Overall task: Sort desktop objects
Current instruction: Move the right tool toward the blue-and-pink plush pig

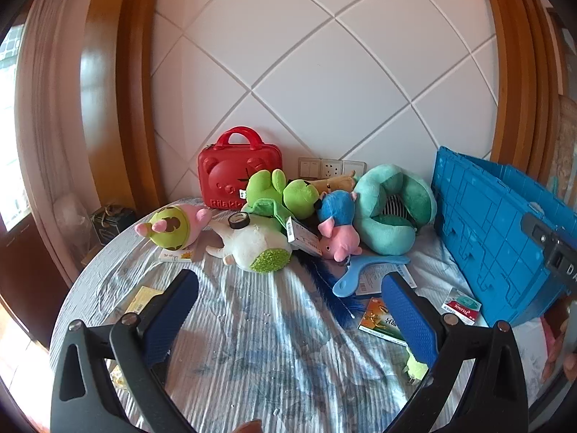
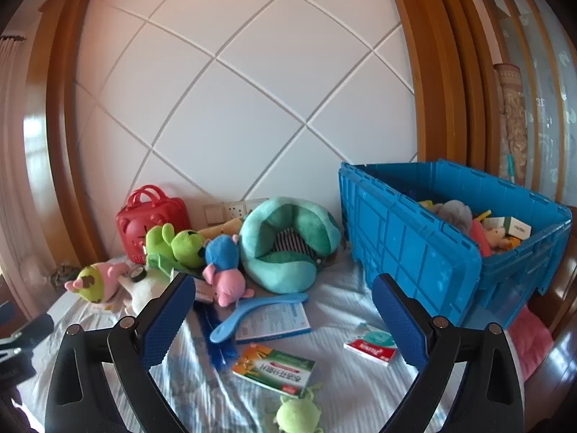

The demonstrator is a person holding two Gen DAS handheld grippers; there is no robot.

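Green box (image 2: 274, 368) lies flat just ahead between the right tool's (image 2: 285, 321) spread, empty fingers; left tool (image 1: 290, 319) equally spread.

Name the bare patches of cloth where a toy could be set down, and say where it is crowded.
Free: the striped cloth in front of the white plush; a strip between the teal neck pillow and blue crate. Crowded: the plush pile by the red case.
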